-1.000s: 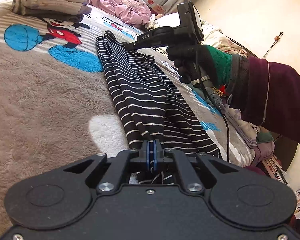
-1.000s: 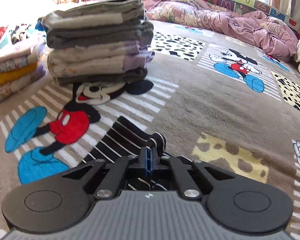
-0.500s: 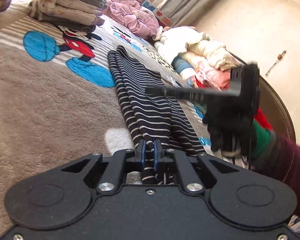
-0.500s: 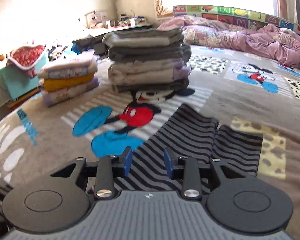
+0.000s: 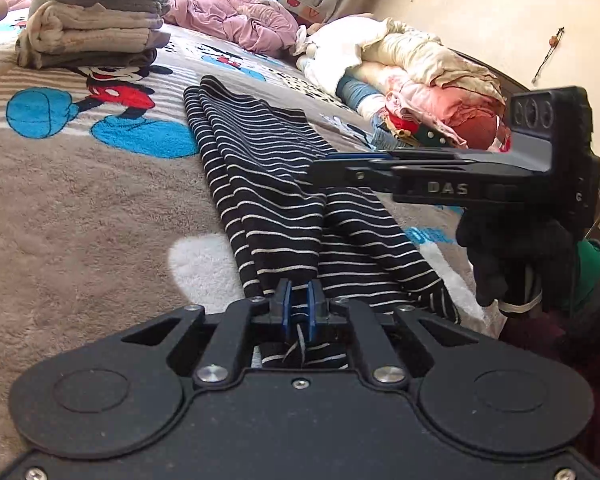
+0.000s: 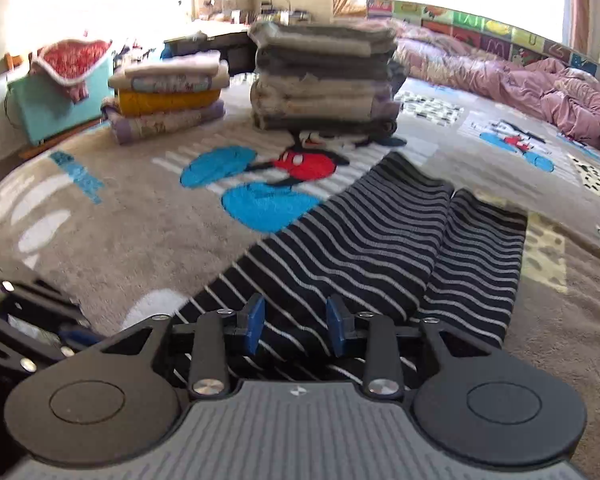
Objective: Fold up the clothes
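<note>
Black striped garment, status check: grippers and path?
Left gripper opening, black white-striped knit garment between pads. Right gripper open above it. Nothing in the way.

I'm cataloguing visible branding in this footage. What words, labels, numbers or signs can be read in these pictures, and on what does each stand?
"DAS": raised letters on the side of the right gripper, seen from the left wrist view.
Large coloured letters on the alphabet panel along the far edge of the bed: cut off and blurred, not reliably readable.
Cartoon mouse print on the bed cover: a picture, no text.
Striped garment: no label visible.
</note>
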### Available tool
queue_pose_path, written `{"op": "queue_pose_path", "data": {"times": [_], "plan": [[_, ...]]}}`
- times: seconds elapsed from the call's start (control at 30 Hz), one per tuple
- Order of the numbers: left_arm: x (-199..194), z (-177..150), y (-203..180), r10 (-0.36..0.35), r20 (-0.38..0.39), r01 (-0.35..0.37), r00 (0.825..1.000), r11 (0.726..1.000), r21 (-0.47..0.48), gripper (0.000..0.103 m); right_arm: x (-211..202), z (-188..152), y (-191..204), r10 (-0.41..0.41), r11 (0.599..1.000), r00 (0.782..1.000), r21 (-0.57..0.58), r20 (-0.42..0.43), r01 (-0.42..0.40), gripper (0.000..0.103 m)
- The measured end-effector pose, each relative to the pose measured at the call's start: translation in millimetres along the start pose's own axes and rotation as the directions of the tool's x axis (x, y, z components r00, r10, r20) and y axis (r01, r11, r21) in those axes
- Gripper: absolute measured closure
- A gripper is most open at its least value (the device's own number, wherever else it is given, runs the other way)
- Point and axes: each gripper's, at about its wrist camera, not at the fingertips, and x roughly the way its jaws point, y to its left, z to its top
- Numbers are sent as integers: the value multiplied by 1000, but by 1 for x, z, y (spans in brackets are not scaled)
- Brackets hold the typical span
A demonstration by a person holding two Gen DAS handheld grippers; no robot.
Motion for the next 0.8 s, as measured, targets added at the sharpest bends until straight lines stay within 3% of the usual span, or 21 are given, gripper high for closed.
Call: {"op": "queue_pose_path", "data": {"times": [0.03, 0.1, 0.17, 0.3, 0.4, 0.47, 0.57, 0.67, 0.73, 0.8], "plan": [[-4, 1, 2, -3, 16, 3, 1000, 1000, -16, 92, -12, 1, -3, 1, 1000, 1000, 31, 24, -2, 66], [-13, 1, 10, 3, 45, 0, 999, 997, -73, 55, -35, 2, -9, 1, 996, 998, 93, 69, -8, 66], [-19, -1, 17, 20, 61, -11, 998, 990, -142, 48, -50, -14, -20, -1, 983, 997, 180, 82, -14, 64], [-24, -9, 24, -10, 63, 27, 998, 959, -281, 46, -73, -65, -41, -66, 913, 993, 406, 94, 22, 53], [-24, -20, 25, -51, 53, 67, 997, 920, -385, 46, -81, -112, -51, -50, 800, 993, 599, 110, -26, 38], [-23, -28, 21, -58, 45, 72, 997, 900, -430, 47, -84, -136, -51, -17, 727, 992, 683, 128, -76, 38], [-20, -35, 12, 5, 28, 8, 1000, 888, -460, 67, -86, -161, -45, -13, 656, 983, 743, 183, -130, 43], [-17, -39, 10, 32, 36, -10, 999, 868, -497, 68, -85, -172, -44, -72, 556, 978, 822, 194, -122, 59], [-18, -39, 8, 46, 36, -21, 998, 862, -507, 68, -82, -182, -43, -65, 469, 966, 863, 249, -191, 59], [-19, -39, 3, 67, 27, -44, 997, 861, -506, 68, -80, -179, -37, -74, 513, 970, 843, 232, -162, 61]]}}
